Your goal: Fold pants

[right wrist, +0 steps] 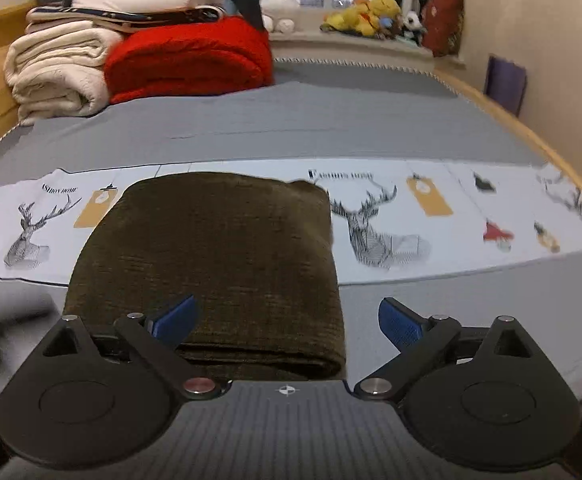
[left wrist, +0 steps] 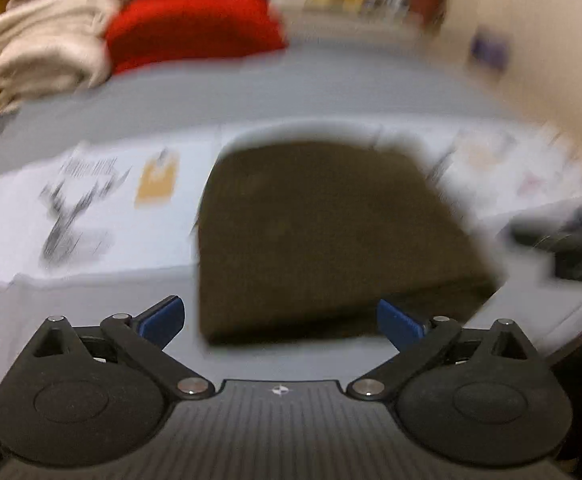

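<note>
The dark olive-brown pants (right wrist: 219, 264) lie folded into a thick rectangle on the bed, partly over the white deer-print strip (right wrist: 391, 216). In the blurred left wrist view the pants (left wrist: 323, 232) fill the middle. My left gripper (left wrist: 281, 322) is open and empty, just short of the pants' near edge. My right gripper (right wrist: 287, 322) is open and empty, at the near right corner of the folded pants; its left finger (right wrist: 175, 320) is over the fabric, the right one over the bedsheet.
The bed has a grey sheet (right wrist: 291, 120) and wooden side rails. Folded cream (right wrist: 55, 76) and red blankets (right wrist: 191, 64) are stacked at the far left. Plush toys (right wrist: 371, 16) sit on the windowsill. A wall runs along the right.
</note>
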Demonstrator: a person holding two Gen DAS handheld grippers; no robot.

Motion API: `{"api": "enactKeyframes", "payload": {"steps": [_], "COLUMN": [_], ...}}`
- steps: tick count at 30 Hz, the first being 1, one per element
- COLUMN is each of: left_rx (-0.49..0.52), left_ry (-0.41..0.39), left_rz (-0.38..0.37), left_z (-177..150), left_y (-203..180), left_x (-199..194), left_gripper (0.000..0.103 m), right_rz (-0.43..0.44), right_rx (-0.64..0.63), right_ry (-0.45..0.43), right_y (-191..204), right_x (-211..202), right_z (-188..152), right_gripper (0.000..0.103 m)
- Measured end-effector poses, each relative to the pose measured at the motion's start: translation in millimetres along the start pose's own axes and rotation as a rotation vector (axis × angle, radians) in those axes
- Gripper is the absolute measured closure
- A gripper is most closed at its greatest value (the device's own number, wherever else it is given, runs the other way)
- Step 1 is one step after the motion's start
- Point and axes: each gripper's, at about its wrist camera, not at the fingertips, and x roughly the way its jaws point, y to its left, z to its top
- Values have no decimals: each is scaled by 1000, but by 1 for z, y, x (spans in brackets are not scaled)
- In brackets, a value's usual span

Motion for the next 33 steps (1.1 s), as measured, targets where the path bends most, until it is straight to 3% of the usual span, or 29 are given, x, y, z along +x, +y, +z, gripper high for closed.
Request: {"api": "enactKeyframes", "payload": {"steps": [2, 5, 10, 33], "left_rx": [-21, 15, -76, -47], "left_ry": [-55, -79, -37, 8], "left_rz": [-22, 25, -2, -49], "left_z": [3, 9, 13, 8], "left_y": [2, 1, 10, 12], "left_x": [2, 14, 26, 39], "left_gripper": [0, 0, 0, 0], "right_rz": [-18, -17, -34, -6], "right_rx": [-28, -31, -14, -25], "right_ry": [0, 25, 28, 84], "right_y": [1, 0, -5, 7], "right_x": [3, 8, 14, 34], "right_z": [-2, -5, -3, -3], "right_gripper": [6, 6, 6, 6]}}
